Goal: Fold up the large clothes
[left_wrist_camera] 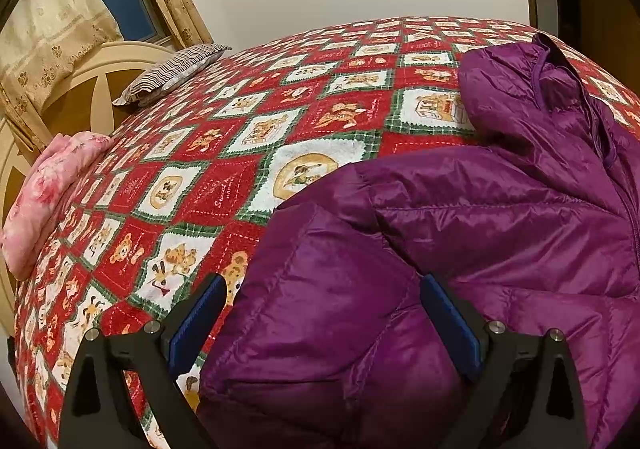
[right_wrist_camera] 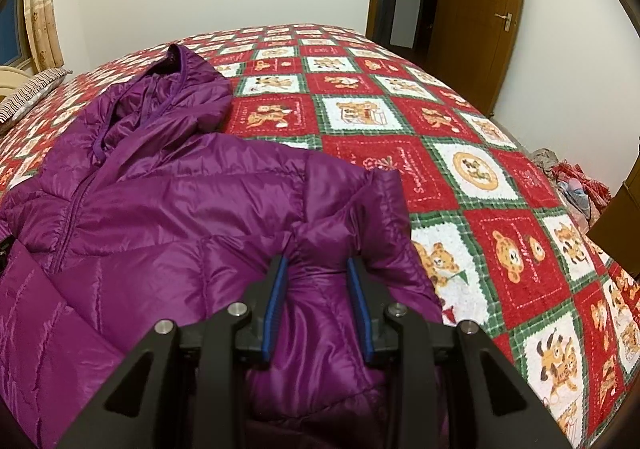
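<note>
A purple hooded puffer jacket (left_wrist_camera: pixel 500 209) lies on the bed, zip side up, hood toward the far wall. My left gripper (left_wrist_camera: pixel 320 285) is open, its blue pads wide apart, with a folded sleeve or side of the jacket bulging between them. In the right wrist view the jacket (right_wrist_camera: pixel 160 189) fills the left half. My right gripper (right_wrist_camera: pixel 316 265) is shut on the jacket's right sleeve, its blue pads (right_wrist_camera: pixel 276 301) pinching a bunched fold near the cuff, which lies folded across the body.
The bed has a red, white and green bear-print quilt (left_wrist_camera: pixel 240 153). A striped pillow (left_wrist_camera: pixel 172 73) and a pink pillow (left_wrist_camera: pixel 48 193) lie by the headboard. A wooden door (right_wrist_camera: pixel 480 9) and clothes on the floor (right_wrist_camera: pixel 572 185) are at the right.
</note>
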